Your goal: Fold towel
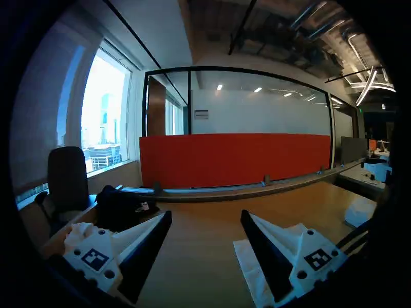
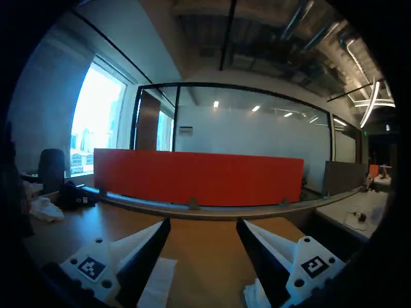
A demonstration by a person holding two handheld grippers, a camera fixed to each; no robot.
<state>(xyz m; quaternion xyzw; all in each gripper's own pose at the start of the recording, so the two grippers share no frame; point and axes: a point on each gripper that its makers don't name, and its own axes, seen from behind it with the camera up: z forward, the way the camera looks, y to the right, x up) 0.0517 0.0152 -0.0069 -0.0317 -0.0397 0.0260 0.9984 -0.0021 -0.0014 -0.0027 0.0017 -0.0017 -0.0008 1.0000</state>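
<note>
Left gripper view: we are riding low over wooden desk (image 1: 205, 251), peering out between own fingers (image 1: 149, 241), facing orange partition (image 1: 231, 159) square on, fairly near. Right gripper view: we are sitting equally low, facing same partition (image 2: 205, 177) from farther right along desk. Both are sharing desk, partition, window (image 1: 105, 113), glass wall (image 1: 257, 108).
</note>
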